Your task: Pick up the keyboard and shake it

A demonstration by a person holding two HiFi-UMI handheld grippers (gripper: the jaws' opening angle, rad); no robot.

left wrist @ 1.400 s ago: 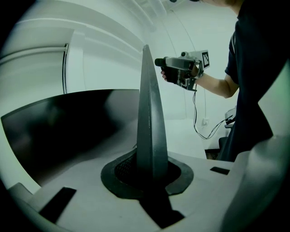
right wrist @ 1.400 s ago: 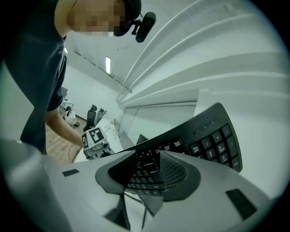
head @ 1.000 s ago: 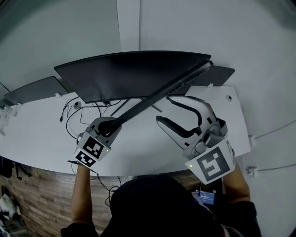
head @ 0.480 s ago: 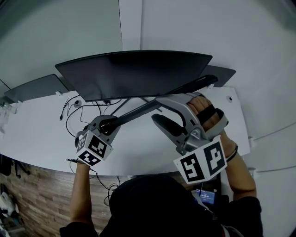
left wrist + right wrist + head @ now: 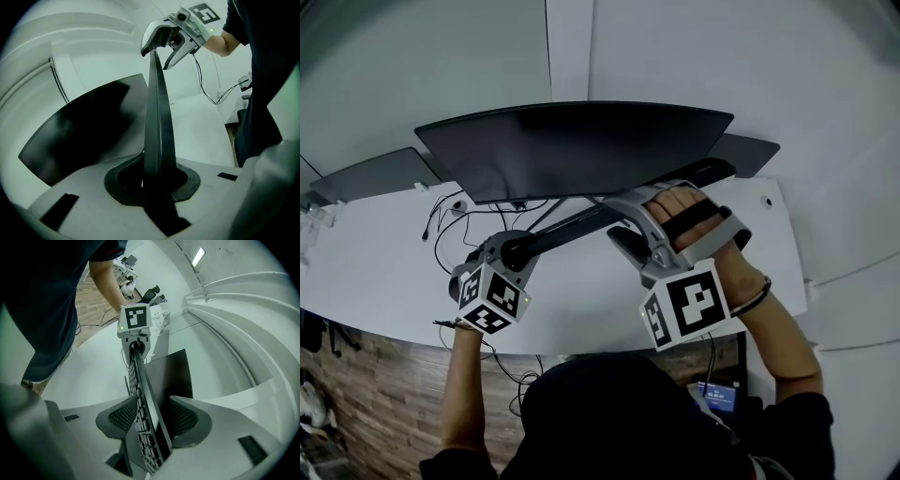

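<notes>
A black keyboard hangs edge-on above the desk, slanting from lower left up to the right in front of the monitor. My left gripper is shut on its left end. In the left gripper view the keyboard rises as a thin blade out of the closed pads. My right gripper is open, with one jaw on either side of the keyboard's middle. The right gripper view shows the keyboard between the two pads, keys facing left and a narrow gap on the right. The left gripper grips the far end.
A wide curved monitor stands just behind the keyboard, with darker screens at left and right. Loose cables lie on the white desk. Wood floor lies below the desk's front edge.
My right gripper came in from the right, turned, and now straddles the keyboard's middle with open jaws. The keyboard's far end dropped lower. The left gripper kept its hold.
</notes>
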